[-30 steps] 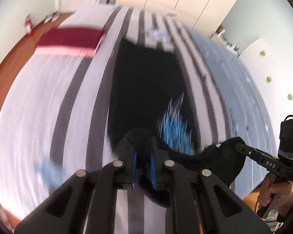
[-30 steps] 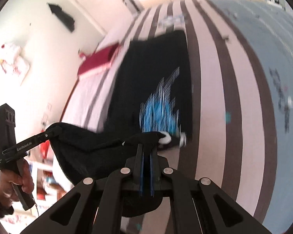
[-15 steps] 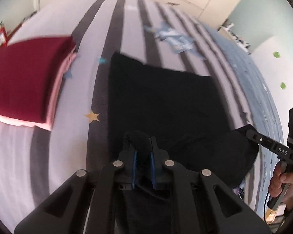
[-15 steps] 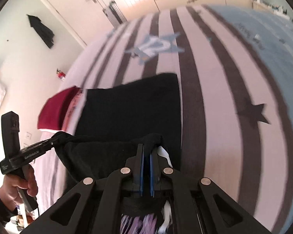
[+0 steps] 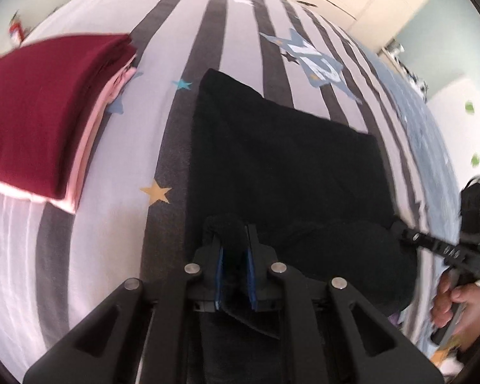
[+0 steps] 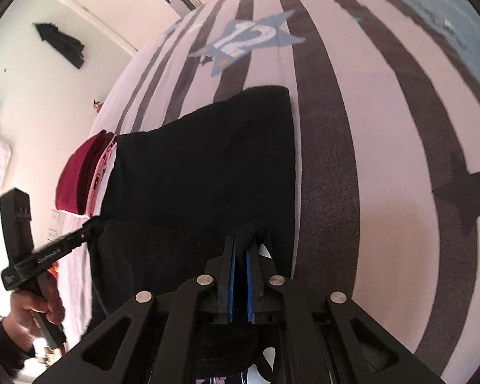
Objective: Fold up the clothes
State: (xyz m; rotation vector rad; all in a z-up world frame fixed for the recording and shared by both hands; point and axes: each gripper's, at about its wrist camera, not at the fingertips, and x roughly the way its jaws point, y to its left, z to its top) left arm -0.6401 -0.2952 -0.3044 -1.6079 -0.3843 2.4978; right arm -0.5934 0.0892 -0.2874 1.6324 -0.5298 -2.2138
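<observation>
Black garment (image 5: pixel 281 156), near edge lifted

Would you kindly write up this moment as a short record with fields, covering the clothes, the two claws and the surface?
surface: striped bedsheet with star prints
garment in work: black garment, far part flat on the sheet, near edge lifted
left claw: shut on the garment's near left corner
right claw: shut on the near right corner
finished pile: folded red garment on a pink one, left of the black garment
stage: fold in progress, near edge not yet laid down
</observation>
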